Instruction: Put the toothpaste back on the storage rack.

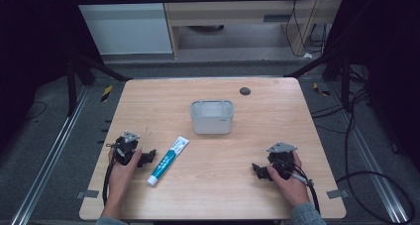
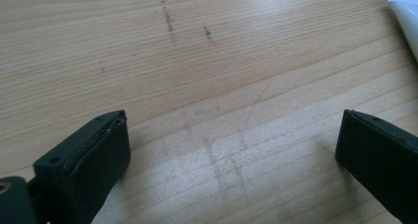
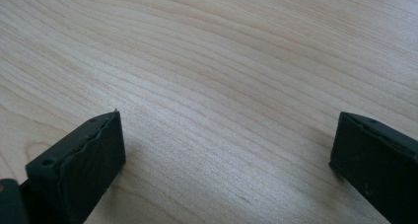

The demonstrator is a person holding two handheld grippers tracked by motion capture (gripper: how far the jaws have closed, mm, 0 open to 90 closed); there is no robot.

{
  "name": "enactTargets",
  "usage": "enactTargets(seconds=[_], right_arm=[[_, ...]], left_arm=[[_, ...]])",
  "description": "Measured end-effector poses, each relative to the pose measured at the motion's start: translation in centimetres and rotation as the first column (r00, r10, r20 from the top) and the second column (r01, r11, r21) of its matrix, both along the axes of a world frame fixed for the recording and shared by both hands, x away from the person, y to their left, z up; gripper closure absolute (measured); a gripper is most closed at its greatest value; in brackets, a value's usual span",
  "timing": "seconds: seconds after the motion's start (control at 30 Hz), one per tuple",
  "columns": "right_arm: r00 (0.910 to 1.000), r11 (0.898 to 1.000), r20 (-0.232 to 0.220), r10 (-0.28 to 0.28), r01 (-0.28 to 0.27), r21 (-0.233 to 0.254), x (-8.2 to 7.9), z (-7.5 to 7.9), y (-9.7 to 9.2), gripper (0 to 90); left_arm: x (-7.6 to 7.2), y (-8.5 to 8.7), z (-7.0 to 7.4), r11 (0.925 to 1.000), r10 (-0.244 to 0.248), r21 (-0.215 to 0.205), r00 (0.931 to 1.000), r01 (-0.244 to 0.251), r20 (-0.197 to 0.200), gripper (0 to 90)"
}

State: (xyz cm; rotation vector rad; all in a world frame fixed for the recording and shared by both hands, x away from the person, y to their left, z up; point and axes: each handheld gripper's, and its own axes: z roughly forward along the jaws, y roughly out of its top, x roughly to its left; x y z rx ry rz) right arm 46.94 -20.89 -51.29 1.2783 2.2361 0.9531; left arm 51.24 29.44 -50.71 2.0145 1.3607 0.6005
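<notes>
A white and teal toothpaste tube (image 1: 168, 160) lies slantwise on the wooden table (image 1: 277, 116), its cap end toward the front. My left gripper (image 1: 147, 157) rests on the table just left of the tube, held in a hand, jaws wide open over bare wood (image 2: 231, 130); the tube's white end (image 2: 406, 17) shows at the top right of the left gripper view. My right gripper (image 1: 257, 170) rests at the front right, held in the other hand, its jaws wide apart over bare wood (image 3: 226, 130). A translucent white tub (image 1: 212, 117) stands behind the tube, near the table's middle.
A small dark round spot (image 1: 244, 90) sits near the table's far edge. Dark metal frame legs and cables (image 1: 356, 136) flank the table on the floor. Open wood lies between the two grippers.
</notes>
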Motion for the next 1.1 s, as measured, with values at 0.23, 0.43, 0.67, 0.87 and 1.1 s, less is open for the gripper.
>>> enactTargets(seconds=[0.23, 0.43, 0.67, 0.87, 1.1], right_arm=[[1.0, 1.0, 0.0, 0.0, 0.0, 0.0, 0.0, 0.0, 0.0, 0.4], [1.0, 1.0, 0.0, 0.0, 0.0, 0.0, 0.0, 0.0, 0.0, 0.4], [1.0, 1.0, 0.0, 0.0, 0.0, 0.0, 0.0, 0.0, 0.0, 0.4], [1.0, 1.0, 0.0, 0.0, 0.0, 0.0, 0.0, 0.0, 0.0, 0.4], [1.0, 1.0, 0.0, 0.0, 0.0, 0.0, 0.0, 0.0, 0.0, 0.4]], left_arm=[[-1.2, 1.1, 1.2, 0.9967, 0.076, -0.034, 0.9952, -0.074, 0.061, 3.3], [-2.4, 1.2, 2.0, 0.997, 0.068, -0.042, 0.9958, -0.065, 0.061, 3.4], [-3.4, -0.9, 3.9, 0.9985, 0.004, -0.054, 0.9969, 0.0, 0.079, 2.5], [-3.8, -2.3, 4.8, 0.9993, -0.036, -0.005, 0.9975, 0.036, 0.06, 2.4], [-4.0, -3.9, 5.2, 0.9962, -0.078, 0.04, 0.9964, 0.077, 0.034, 2.8]])
